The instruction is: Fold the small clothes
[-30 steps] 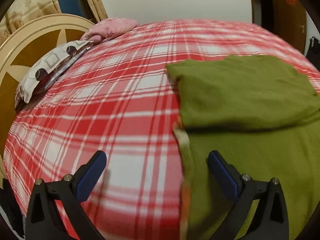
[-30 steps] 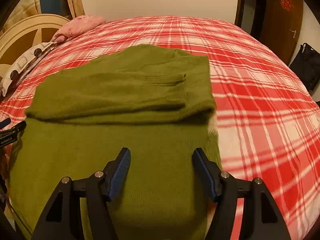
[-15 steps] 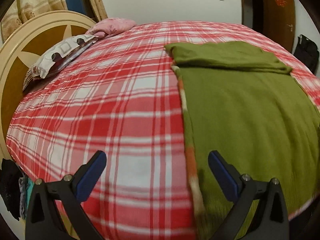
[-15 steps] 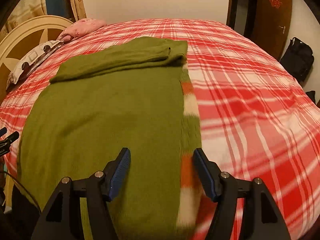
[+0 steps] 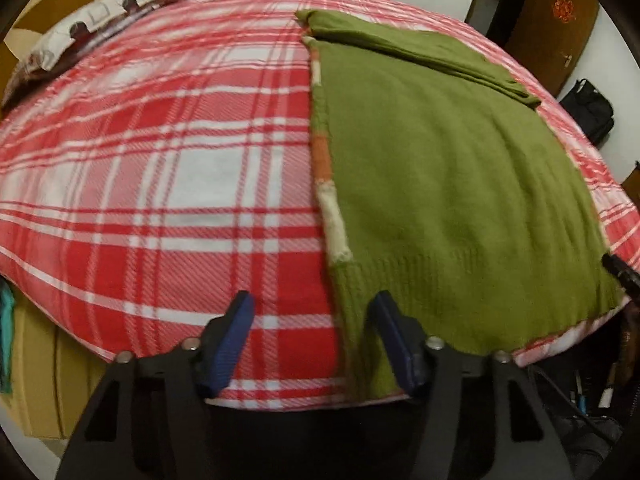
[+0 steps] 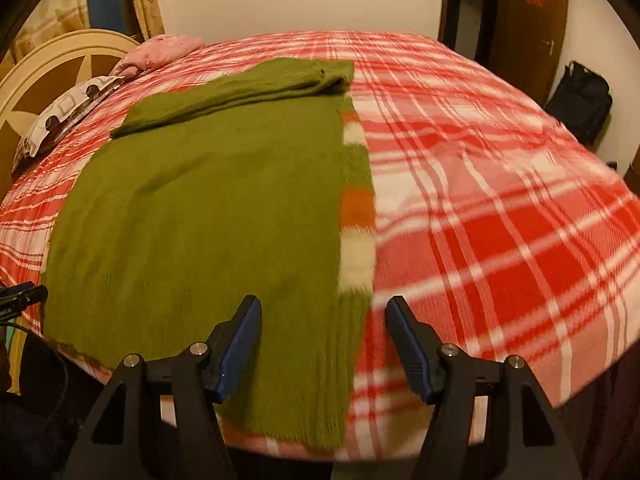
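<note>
A green knitted sweater (image 5: 452, 184) lies flat on the red plaid bed (image 5: 168, 184), its sleeves folded across the far end (image 5: 412, 52). Orange and white stripes show along its side edges (image 5: 326, 160). In the right wrist view the sweater (image 6: 208, 208) has the striped edge on its right (image 6: 356, 216). My left gripper (image 5: 314, 328) is open and empty at the sweater's near left hem corner. My right gripper (image 6: 324, 332) is open and empty at the near right hem corner. Its tip shows in the left wrist view (image 5: 622, 274).
Pillows (image 6: 76, 108) and a pink cloth (image 6: 164, 50) lie by the cream headboard (image 6: 48, 68) at the far left. A black bag (image 6: 580, 100) sits on the floor by a brown door (image 6: 528, 20). The bed's near edge is just under both grippers.
Both grippers have drawn back toward the near edge of the bed, from over the folded sleeves to the sweater's hem corners. Both stayed open and empty.
</note>
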Available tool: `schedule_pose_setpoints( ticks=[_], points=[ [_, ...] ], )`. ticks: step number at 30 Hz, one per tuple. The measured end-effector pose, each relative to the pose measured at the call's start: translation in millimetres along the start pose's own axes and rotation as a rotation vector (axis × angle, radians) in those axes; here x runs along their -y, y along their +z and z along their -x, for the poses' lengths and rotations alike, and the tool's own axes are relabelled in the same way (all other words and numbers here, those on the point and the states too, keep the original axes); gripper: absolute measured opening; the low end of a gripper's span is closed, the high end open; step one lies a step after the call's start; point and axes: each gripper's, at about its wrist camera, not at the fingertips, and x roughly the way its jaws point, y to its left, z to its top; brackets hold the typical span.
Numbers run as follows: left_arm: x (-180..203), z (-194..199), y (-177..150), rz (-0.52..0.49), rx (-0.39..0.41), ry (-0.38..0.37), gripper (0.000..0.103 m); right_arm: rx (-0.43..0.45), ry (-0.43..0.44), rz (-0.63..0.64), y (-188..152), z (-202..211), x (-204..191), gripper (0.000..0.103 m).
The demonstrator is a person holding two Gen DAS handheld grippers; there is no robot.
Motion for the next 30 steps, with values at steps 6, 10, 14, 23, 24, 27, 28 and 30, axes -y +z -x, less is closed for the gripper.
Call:
schedule_pose_setpoints(
  ticks=[6,10,14,23,24,27,28,30],
  points=[
    [14.2,-3.0,-8.0,-0.005,-0.031,-0.071,0.056,-0.002,0.011,-0.026,-14.8,14.1,8.0,0.057],
    [20.6,-4.9,-12.5,-0.009,-0.049,-0.096,0.056,-0.005,0.024,-0.023,-21.1,16.2,8.0,0.057],
    [26.2,-7.6,-13.8,-0.025,-0.063,-0.109,0.048,-0.011,0.035,-0.031,-25.3,17.0,9.4,0.05],
    [37.7,-10.5,-18.8,-0.055,-0.068,-0.153,0.019,-0.033,0.083,-0.071,-31.8,19.2,13.3,0.043],
    [37.7,-11.6,-18.9,-0.05,-0.068,-0.161,0.019,-0.034,0.083,-0.073,-31.6,19.2,14.0,0.04],
    [34.3,-15.3,-20.1,-0.035,-0.07,-0.172,0.019,-0.049,0.113,-0.08,-32.9,17.0,13.9,0.033],
    [33.0,-14.7,-21.0,-0.035,-0.068,-0.175,0.02,-0.052,0.121,-0.074,-33.6,15.7,12.4,0.033],
    [31.7,-15.7,-21.0,-0.03,-0.07,-0.181,0.023,-0.055,0.126,-0.063,-34.7,14.2,10.4,0.03]
  ],
)
